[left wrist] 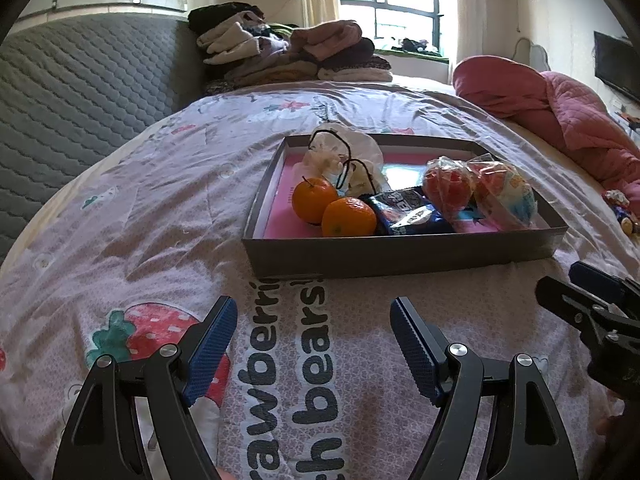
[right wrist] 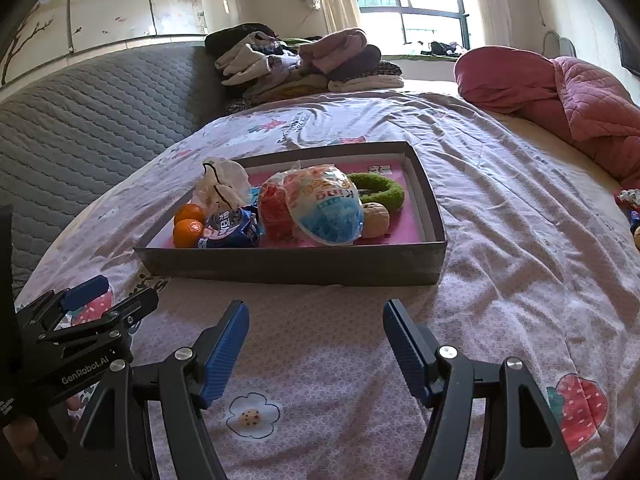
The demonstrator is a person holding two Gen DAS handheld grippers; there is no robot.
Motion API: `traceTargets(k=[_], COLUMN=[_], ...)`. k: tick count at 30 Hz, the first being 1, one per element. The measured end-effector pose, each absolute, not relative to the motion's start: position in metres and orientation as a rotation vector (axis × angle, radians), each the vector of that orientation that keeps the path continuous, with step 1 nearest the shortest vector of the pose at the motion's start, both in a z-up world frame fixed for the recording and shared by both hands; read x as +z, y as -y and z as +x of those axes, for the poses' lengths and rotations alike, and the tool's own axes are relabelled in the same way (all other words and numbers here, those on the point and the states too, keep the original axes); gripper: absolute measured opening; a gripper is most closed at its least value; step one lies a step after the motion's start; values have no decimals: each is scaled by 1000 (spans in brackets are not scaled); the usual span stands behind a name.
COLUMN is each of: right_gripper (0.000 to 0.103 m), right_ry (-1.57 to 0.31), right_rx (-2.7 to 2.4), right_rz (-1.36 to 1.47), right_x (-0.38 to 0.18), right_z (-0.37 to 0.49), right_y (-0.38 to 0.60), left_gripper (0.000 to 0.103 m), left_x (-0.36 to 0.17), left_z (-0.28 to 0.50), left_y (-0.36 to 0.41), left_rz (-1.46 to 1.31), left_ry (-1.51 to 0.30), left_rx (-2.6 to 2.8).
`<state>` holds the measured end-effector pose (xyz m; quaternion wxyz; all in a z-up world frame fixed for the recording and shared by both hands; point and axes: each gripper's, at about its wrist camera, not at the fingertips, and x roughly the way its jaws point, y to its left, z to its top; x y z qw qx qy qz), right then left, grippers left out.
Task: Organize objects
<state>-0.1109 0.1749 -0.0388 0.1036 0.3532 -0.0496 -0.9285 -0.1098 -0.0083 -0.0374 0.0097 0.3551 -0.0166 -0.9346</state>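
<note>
I see the box (right wrist: 280, 268) already packed: oranges (left wrist: 349, 217), snack packet (left wrist: 404, 212), wrapped toys (right wrist: 324, 204). My left gripper (left wrist: 312, 320) and right gripper (right wrist: 316, 320) hover wide and empty before it; little seems left.

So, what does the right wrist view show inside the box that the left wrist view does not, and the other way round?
Only the right wrist view shows the green ring and the walnut in the box's far right part; in the left view the wrapped snacks hide them. Only the left wrist view shows the strawberry lettering on the sheet and the black cord on the white bag clearly. Both show the grey box, two oranges, the blue packet and both claws open, holding nothing: left claw, right claw.
</note>
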Motion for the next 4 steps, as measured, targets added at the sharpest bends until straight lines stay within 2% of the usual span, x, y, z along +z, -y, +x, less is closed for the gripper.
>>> traceTargets(k=[4], right_gripper=[69], right_ry=[145], right_rx=[-2737], right_rz=[1039], right_x=[-39], right_z=[-110], right_y=[-173], left_gripper=[80], left_x=[-36], left_z=[-109], left_y=[7], left_rz=[1101], left_ry=[48], left_rx=[-2921])
